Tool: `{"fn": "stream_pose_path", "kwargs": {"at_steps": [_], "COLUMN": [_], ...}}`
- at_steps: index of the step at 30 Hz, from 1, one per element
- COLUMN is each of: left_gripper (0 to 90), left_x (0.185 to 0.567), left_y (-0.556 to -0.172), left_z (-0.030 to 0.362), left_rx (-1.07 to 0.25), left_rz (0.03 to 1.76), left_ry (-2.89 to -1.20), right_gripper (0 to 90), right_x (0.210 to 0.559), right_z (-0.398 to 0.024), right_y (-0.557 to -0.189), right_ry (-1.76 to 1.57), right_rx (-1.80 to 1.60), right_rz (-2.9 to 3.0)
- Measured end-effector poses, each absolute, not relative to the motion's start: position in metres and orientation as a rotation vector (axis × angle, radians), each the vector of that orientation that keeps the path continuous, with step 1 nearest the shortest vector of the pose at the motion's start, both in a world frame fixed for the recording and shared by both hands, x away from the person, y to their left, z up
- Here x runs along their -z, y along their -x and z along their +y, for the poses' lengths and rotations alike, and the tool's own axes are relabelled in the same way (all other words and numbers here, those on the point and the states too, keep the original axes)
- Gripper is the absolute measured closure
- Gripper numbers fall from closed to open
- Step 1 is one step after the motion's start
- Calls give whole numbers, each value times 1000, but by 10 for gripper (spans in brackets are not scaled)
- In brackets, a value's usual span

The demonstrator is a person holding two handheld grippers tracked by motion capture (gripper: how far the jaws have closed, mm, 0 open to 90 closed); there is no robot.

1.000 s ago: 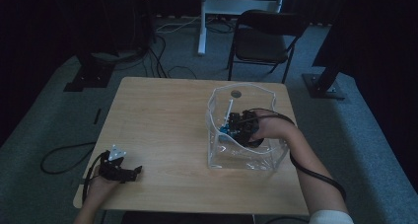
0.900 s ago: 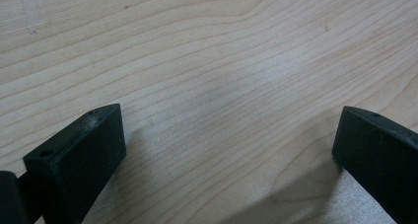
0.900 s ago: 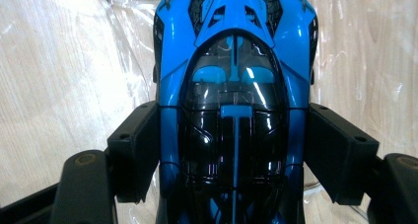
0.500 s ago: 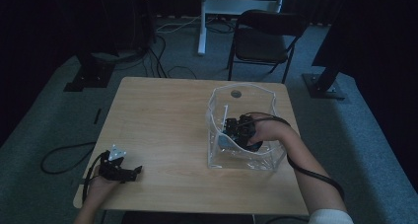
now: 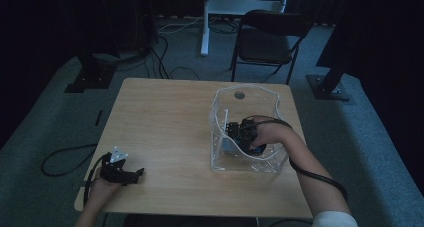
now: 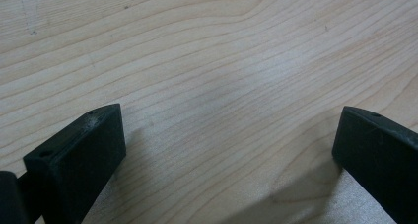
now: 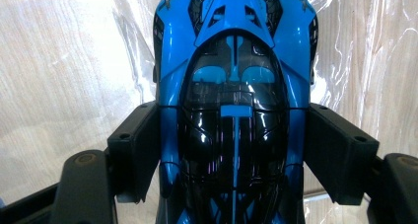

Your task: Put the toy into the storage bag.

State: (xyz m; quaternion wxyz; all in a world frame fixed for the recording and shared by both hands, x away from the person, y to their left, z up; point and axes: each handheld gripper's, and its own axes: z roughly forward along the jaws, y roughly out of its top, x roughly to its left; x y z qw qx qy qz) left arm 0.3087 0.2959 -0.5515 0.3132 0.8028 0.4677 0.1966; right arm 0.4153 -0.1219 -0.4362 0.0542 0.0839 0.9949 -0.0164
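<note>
A glossy blue and black toy car (image 7: 234,76) sits between the pads of my right gripper (image 7: 236,135), which press on its two sides. In the high view that right gripper (image 5: 236,133) is down inside a clear plastic container (image 5: 250,166) on the right half of the wooden table (image 5: 165,117), with a bit of the blue car (image 5: 230,147) showing under it. My left gripper (image 5: 131,174) rests near the table's front left corner. Its jaws (image 6: 229,150) stand wide apart over bare wood with nothing between them.
A dark folding chair (image 5: 267,42) stands behind the table's far edge. Cables (image 5: 65,159) trail on the grey carpet at the left, and stand bases (image 5: 87,79) sit on the floor at both sides. The container's thin walls closely surround my right hand.
My right gripper, with the car in it, has sunk a little deeper into the clear container. The left gripper has stayed where it was.
</note>
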Motion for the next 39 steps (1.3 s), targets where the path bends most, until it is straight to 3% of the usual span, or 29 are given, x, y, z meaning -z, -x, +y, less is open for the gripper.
{"fn": "stream_pose_path", "kwargs": {"at_steps": [39], "left_gripper": [2], "left_x": [552], "left_y": [-309], "left_z": [296], "left_rx": [-518], "left_rz": [1233], "left_ry": [-2116], "right_gripper": [270], "right_x": [459], "right_z": [-119], "right_y": [-418], "right_ry": [-254], "right_rx": [288], "right_rz": [3026]}}
